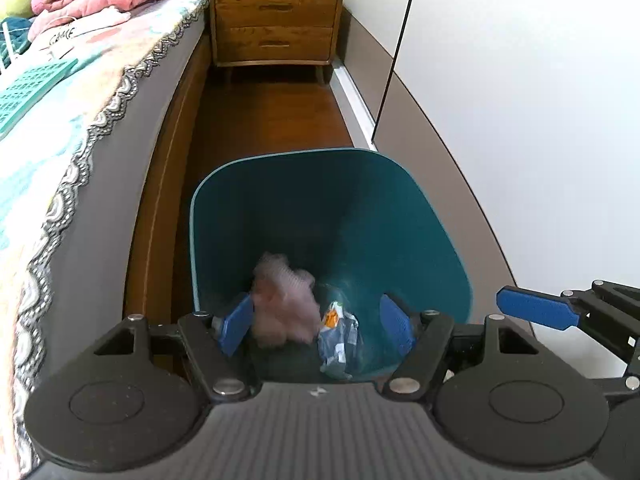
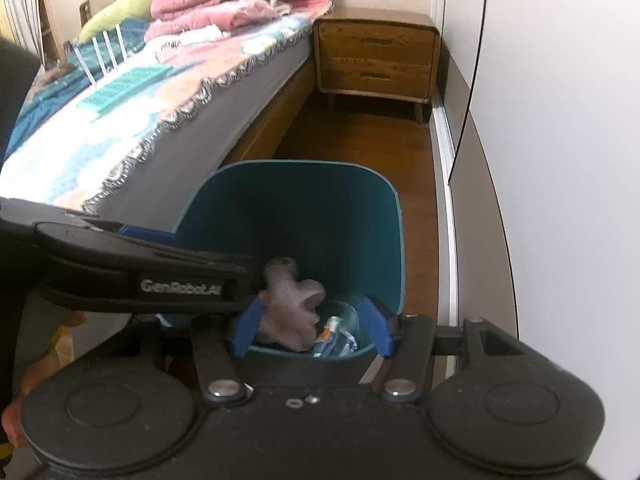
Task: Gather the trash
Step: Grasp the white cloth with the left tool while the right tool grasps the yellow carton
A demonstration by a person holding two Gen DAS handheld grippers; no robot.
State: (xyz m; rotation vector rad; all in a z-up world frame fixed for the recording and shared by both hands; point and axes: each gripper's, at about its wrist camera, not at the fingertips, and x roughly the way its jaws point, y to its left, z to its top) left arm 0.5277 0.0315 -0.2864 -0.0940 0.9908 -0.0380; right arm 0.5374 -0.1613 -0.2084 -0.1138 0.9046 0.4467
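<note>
A teal trash bin [image 1: 360,220] stands on the wooden floor between the bed and the wardrobe. My left gripper [image 1: 316,320] hangs open over its mouth. A blurred pink crumpled tissue [image 1: 284,304] is in the air between the fingers, close to the left pad [image 1: 236,324], and nothing clamps it. A blue-and-white wrapper [image 1: 338,344] with an orange patch lies at the bin's bottom. In the right wrist view my right gripper [image 2: 312,328] is also open above the bin [image 2: 300,208], with the tissue [image 2: 292,300] and the wrapper [image 2: 336,340] seen between its fingers.
A bed [image 1: 100,128] with a patterned blanket and folded pink clothes runs along the left. A wooden nightstand [image 1: 276,20] closes the far end of the floor strip. White wardrobe doors [image 1: 520,120] line the right. The left gripper's body [image 2: 140,276] crosses the right wrist view.
</note>
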